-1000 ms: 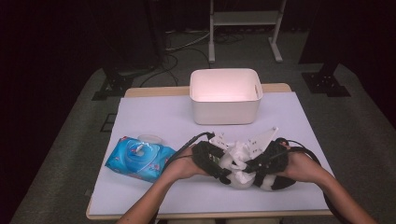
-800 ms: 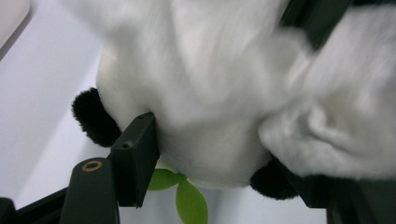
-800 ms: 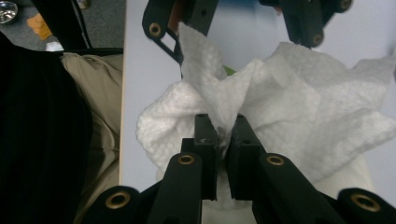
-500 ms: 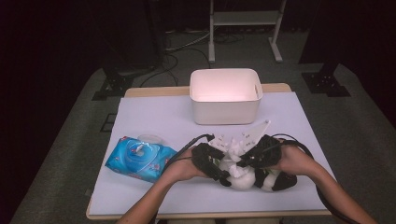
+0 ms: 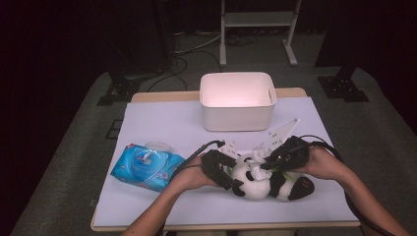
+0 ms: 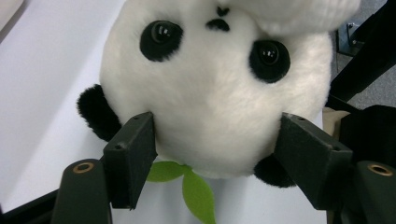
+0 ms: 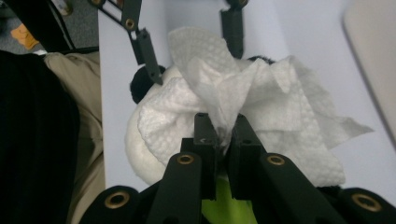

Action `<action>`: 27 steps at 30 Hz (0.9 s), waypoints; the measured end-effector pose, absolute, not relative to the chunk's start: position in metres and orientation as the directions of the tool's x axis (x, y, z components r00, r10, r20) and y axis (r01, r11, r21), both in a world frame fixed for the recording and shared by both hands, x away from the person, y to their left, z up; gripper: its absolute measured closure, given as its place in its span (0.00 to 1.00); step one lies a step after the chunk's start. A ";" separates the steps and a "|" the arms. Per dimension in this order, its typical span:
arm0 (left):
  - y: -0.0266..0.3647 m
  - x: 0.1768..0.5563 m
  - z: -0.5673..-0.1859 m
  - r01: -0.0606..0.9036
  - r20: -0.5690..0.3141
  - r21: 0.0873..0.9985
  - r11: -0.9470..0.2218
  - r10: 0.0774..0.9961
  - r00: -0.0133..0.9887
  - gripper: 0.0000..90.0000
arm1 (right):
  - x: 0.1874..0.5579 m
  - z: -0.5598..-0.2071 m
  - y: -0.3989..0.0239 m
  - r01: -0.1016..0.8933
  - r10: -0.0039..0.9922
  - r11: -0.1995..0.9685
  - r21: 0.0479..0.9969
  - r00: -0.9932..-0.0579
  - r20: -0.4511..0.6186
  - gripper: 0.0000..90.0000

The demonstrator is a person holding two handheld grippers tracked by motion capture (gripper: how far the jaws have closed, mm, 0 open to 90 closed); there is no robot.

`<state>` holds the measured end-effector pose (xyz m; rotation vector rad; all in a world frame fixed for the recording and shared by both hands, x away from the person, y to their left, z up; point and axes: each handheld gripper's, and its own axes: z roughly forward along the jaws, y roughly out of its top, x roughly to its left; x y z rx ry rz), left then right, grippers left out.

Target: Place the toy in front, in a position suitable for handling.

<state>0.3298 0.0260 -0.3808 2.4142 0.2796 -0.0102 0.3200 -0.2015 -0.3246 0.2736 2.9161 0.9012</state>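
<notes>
- The panda plush toy (image 5: 263,183) is round-headed and fluffy: white fur, black ears and eye patches, glossy black eyes, a small black nose, and green felt leaves (image 6: 189,184) at its chin.
- It lies on the white table cover (image 5: 162,118) at the near edge, in front of the white storage bin (image 5: 237,101), with the blue wet-wipes pack (image 5: 146,166) well to its left.
- The left gripper (image 6: 217,158) straddles the panda's head, one pad against each cheek; its jaws have just been opening, though the pads are at the fur on both sides.
- The right gripper (image 7: 222,135) is clamped on a crumpled white wipe (image 7: 261,112) that drapes over the panda's head.
- Compared with a second ago, the right gripper sits slightly farther left over the toy, and the left hand (image 5: 189,174) holds its place.
</notes>
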 end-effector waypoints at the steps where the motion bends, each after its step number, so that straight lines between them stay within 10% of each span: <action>1: 0.026 0.330 -0.381 0.203 -0.080 0.643 -0.738 0.199 0.977 0.26 | 0.319 -0.326 -0.201 0.147 0.188 0.811 0.566 -0.982 -0.015 0.92; 27: 0.019 0.322 -0.385 0.152 -0.062 0.651 -0.744 0.147 0.987 0.31 | 0.317 -0.327 -0.183 0.097 0.147 0.817 0.568 -0.988 -0.044 0.92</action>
